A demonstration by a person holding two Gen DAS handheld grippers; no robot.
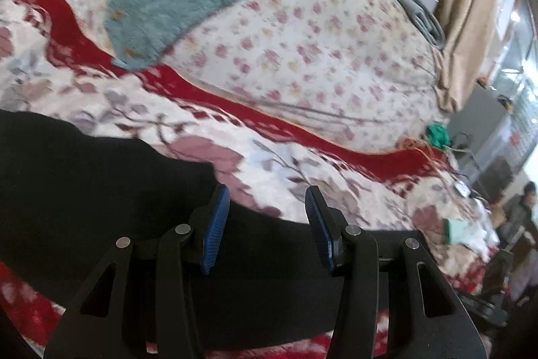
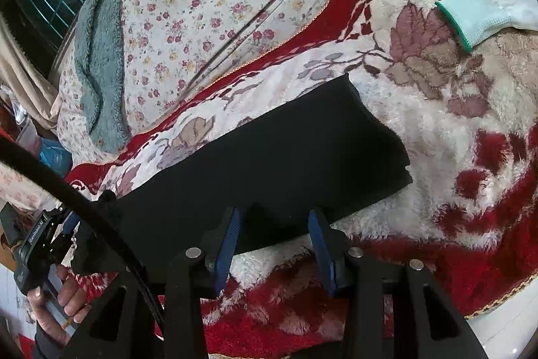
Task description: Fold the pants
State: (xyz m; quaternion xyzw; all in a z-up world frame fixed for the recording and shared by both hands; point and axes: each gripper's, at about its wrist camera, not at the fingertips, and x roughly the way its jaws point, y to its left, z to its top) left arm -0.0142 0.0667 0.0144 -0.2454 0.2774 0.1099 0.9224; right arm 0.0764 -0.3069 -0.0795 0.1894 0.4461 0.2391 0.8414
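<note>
Pants (image 2: 269, 164), black, folded into a long band on a red and cream floral blanket (image 2: 454, 123), long axis running lower left to upper right, right gripper (image 2: 274, 244) spread, empty, over its near edge, left gripper (image 1: 267, 224) spread above the cloth, empty.

The left gripper (image 1: 267, 201) is matte black plastic with 2 fingers, each faced with a ribbed blue pad (image 1: 215, 229). Silver round pins sit at the linkage joints, 4 showing, and the angular arms have triangular cut-outs. The right gripper (image 2: 274, 224) has the same build: black arms, 2 blue ribbed pads (image 2: 228, 246), 3 silver pins in sight. A thick black cable (image 2: 77, 201) curves across the right wrist view. There the left hand (image 2: 60, 301) shows bare skin, light brown, with pale nails and a dark sleeve at the wrist. A black camera block with small white lettering, too small to read, sits above it.
</note>
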